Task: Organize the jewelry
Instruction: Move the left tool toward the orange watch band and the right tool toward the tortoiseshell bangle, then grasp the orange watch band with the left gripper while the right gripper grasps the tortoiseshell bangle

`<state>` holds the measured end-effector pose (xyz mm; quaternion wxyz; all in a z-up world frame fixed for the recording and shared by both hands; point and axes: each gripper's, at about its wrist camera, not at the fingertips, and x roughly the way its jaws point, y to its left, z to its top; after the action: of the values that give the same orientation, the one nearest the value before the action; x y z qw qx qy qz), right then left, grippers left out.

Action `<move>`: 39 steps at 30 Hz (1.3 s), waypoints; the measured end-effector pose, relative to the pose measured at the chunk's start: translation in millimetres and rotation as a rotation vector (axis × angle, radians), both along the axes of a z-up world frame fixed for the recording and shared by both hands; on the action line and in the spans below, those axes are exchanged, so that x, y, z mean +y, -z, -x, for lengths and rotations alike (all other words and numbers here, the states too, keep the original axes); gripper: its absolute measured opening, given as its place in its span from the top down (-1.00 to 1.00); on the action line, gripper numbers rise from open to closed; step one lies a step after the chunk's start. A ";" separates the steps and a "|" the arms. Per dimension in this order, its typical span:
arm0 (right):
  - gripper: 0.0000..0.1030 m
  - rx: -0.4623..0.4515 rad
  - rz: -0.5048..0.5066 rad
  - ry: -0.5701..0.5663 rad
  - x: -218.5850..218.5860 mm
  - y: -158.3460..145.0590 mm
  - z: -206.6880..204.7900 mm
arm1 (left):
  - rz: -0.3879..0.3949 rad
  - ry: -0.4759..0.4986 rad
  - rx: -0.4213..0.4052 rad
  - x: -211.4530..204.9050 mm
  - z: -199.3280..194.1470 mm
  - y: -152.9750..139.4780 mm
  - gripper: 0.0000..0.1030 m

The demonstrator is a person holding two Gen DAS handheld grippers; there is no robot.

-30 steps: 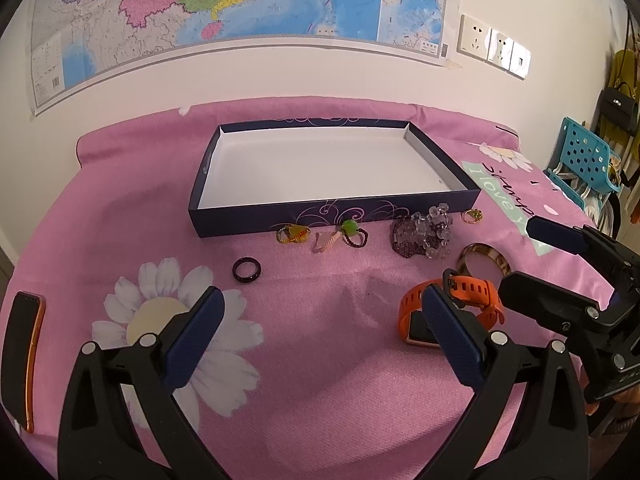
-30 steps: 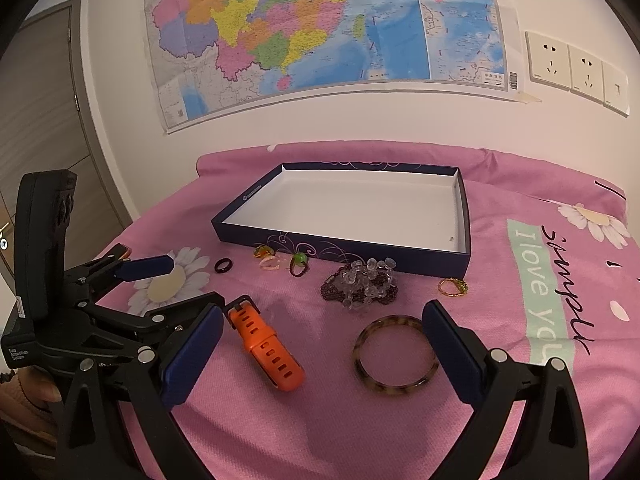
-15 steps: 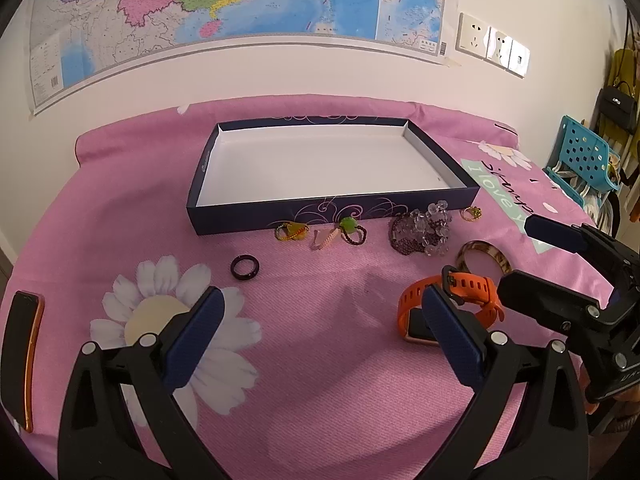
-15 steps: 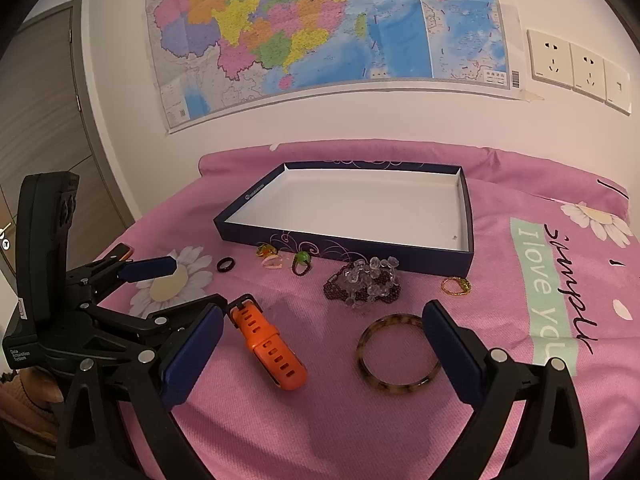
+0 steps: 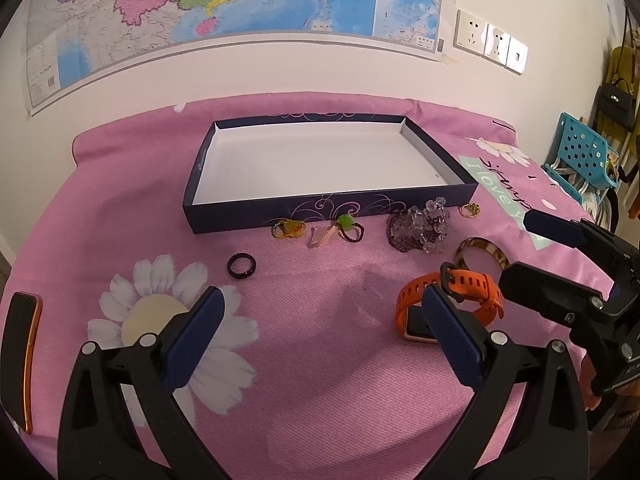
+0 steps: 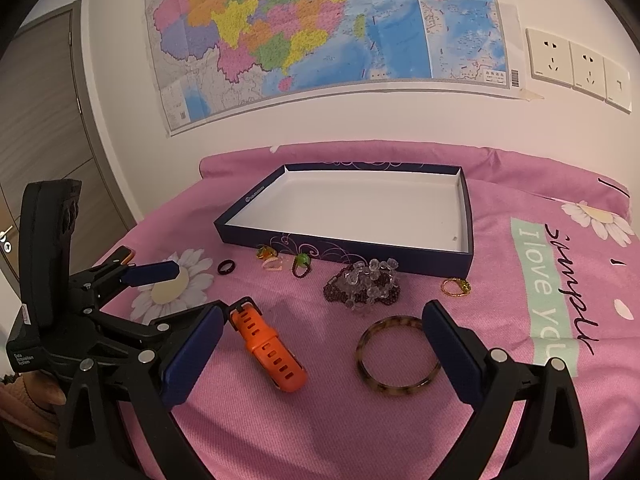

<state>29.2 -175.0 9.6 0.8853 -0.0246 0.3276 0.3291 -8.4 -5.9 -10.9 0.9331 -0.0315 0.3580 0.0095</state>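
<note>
An empty dark blue box with a white inside lies on the pink cloth. In front of it lie a black ring, small beaded rings, a pile of purple and clear beads, a gold ring, a tortoiseshell bangle and an orange watch. My left gripper is open and empty, left of the watch. My right gripper is open and empty, over the watch and bangle.
A black and orange flat object lies at the cloth's left edge. A map and wall sockets hang behind. A blue perforated basket stands off the right side. A door is at the left.
Both grippers have drawn back and risen very slightly. The jewelry and box have not moved. Both stay open.
</note>
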 end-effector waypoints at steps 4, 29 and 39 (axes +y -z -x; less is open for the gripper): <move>-0.87 0.001 -0.007 0.000 -1.1 -0.5 -0.6 | 0.003 0.006 0.002 0.9 -1.0 -0.5 -0.89; -0.76 0.169 0.003 0.106 -45.2 34.0 -38.5 | -0.002 0.213 0.064 -22.9 -12.3 16.7 -0.49; -0.45 0.192 0.029 0.086 -39.2 37.6 -42.9 | 0.074 0.270 0.112 -23.9 -33.1 23.4 0.68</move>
<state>72.1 -214.3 -28.0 0.8626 0.0084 0.4164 0.2870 24.7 -29.8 -34.3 0.9027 -0.0167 0.4105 -0.1277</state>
